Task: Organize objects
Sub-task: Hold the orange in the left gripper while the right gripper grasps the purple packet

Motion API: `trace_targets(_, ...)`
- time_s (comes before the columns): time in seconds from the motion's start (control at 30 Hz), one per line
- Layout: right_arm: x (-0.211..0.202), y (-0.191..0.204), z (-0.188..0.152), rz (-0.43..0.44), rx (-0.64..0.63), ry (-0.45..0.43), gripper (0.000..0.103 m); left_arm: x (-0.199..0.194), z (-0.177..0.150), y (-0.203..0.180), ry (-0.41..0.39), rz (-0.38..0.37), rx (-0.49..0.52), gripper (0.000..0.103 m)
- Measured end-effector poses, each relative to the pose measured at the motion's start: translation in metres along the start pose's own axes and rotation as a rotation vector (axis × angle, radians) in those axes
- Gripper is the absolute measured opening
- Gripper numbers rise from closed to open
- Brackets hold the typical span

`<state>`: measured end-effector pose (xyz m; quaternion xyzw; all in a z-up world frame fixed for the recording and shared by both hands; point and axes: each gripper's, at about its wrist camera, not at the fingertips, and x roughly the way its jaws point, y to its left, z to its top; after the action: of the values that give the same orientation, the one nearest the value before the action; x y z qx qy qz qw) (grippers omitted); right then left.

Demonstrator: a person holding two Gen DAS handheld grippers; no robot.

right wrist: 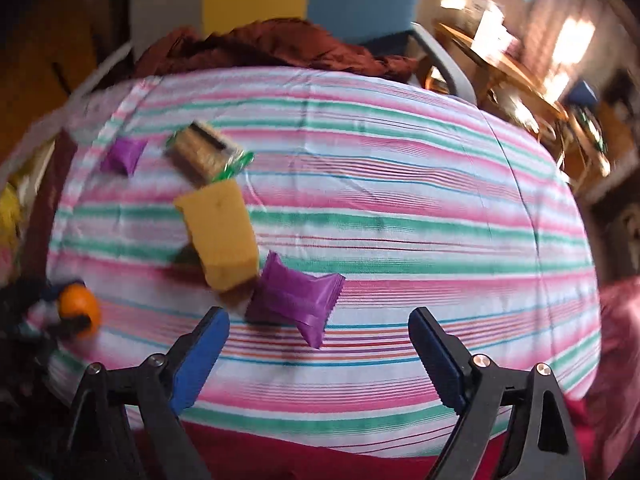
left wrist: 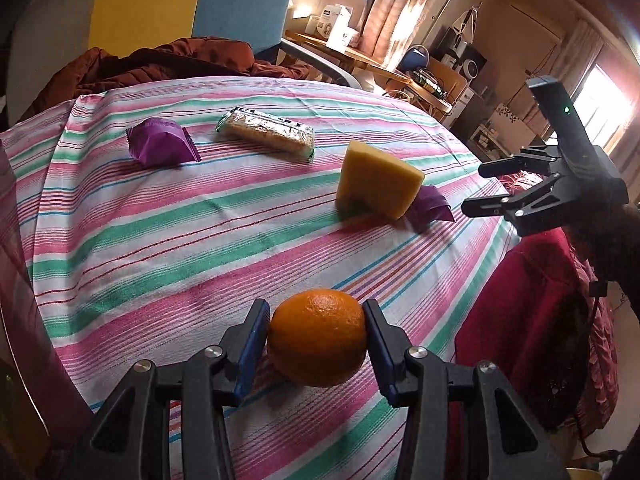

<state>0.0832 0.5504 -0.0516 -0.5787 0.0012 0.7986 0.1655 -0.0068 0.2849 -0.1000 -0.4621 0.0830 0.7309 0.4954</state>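
My left gripper [left wrist: 316, 322] is shut on an orange [left wrist: 318, 338], low over the striped tablecloth [left wrist: 160, 240]. A yellow sponge [left wrist: 376, 184] stands on edge at mid-right, with a purple packet [left wrist: 432, 206] behind it. A second purple packet [left wrist: 162, 142] and a foil cracker pack [left wrist: 266, 132] lie farther back. My right gripper [right wrist: 318, 344] is open and empty, just short of the near purple packet [right wrist: 298, 292], with the sponge [right wrist: 220, 236] to its left. The right gripper also shows in the left wrist view [left wrist: 476, 186] at the table's right edge.
A brown jacket [left wrist: 160, 62] lies at the table's far edge before a yellow and blue chair [left wrist: 192, 4]. A red cloth [left wrist: 532, 288] hangs off the right side. A wooden table with boxes [left wrist: 340, 40] stands behind. The right wrist view is motion-blurred.
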Motion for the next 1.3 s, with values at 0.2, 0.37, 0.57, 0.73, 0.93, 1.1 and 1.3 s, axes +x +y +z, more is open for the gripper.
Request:
trace_targets(0.2, 0.029, 0.021, 0.014, -0.034, -0.272, 0.096, 0.082, 0.003, 0.002, 0.001, 0.008, 0.000, -0.001, 0.048)
trace_targets(0.37, 0.053, 0.028, 0.028, -0.028, -0.380, 0.158, 0.082, 0.005, 0.004, 0.002, 0.014, -0.002, -0.007, 0.048)
trace_targets(0.57, 0.056, 0.015, 0.025, 0.031, -0.334, 0.184, 0.051, 0.008, 0.006, 0.002, 0.013, -0.002, -0.002, 0.048)
trace_targets(0.73, 0.027, -0.005, 0.007, 0.024, -0.246, 0.136, 0.003, 0.006, 0.003, 0.001, 0.004, -0.003, -0.006, 0.048)
trace_targets(0.93, 0.028, -0.026, -0.007, 0.018, -0.165, 0.151, 0.003, 0.003, 0.000, 0.000, 0.007, 0.001, 0.001, 0.048)
trace_targets(1.1, 0.023, -0.048, -0.001, 0.027, -0.106, 0.129, 0.057, 0.003, -0.001, 0.001, 0.011, 0.002, -0.002, 0.048)
trace_targets(1.3, 0.014, -0.025, 0.005, 0.018, -0.177, 0.087, 0.080, 0.003, 0.000, 0.003, 0.016, -0.006, -0.009, 0.048)
